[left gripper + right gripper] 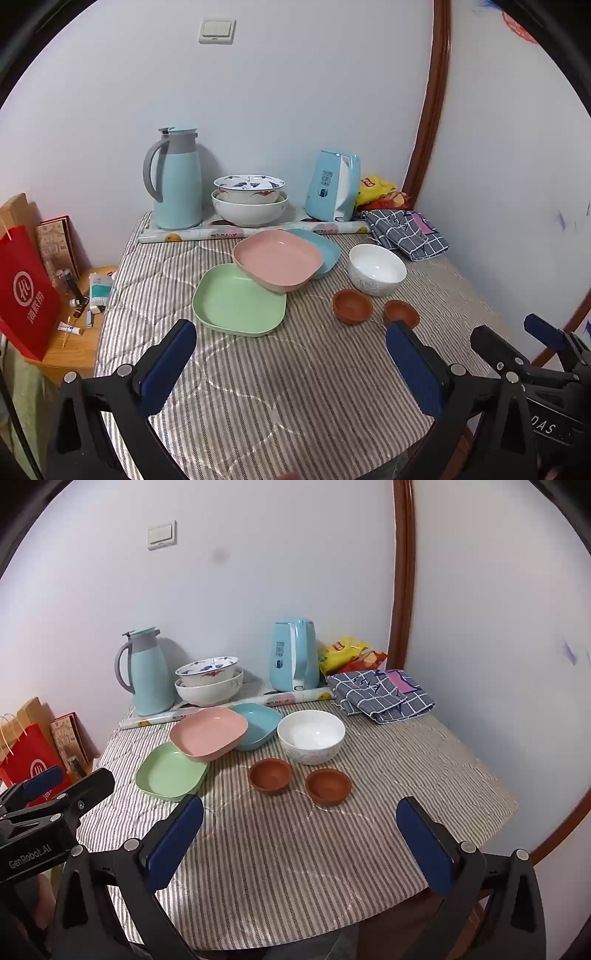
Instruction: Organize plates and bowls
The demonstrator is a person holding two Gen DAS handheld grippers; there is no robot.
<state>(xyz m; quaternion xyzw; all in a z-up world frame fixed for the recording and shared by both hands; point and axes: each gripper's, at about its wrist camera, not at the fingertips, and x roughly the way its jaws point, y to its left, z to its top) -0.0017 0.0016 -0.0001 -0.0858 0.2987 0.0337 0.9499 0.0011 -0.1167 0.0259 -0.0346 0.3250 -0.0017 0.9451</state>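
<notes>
On the striped tablecloth [258, 387] a pink square plate [277, 260] leans across a green plate [236, 302] and a blue plate [325, 245]. To their right stand a white bowl [376, 267] and two small brown bowls [352, 304] [400, 312]. Two larger bowls [249, 201] sit stacked at the back. My left gripper [291, 339] hovers open over the near cloth, holding nothing. In the right wrist view my right gripper [299, 819] is also open and empty, short of the brown bowls [269, 775] [328, 784], white bowl [310, 734] and pink plate [208, 731].
A light blue thermos jug [177, 181], a blue kettle [332, 188], snack bags [376, 188] and a rolled mat [255, 232] line the back wall. A folded checked cloth [406, 232] lies at the right rear. A red bag [26, 291] and a small wooden stand [79, 332] are left of the table.
</notes>
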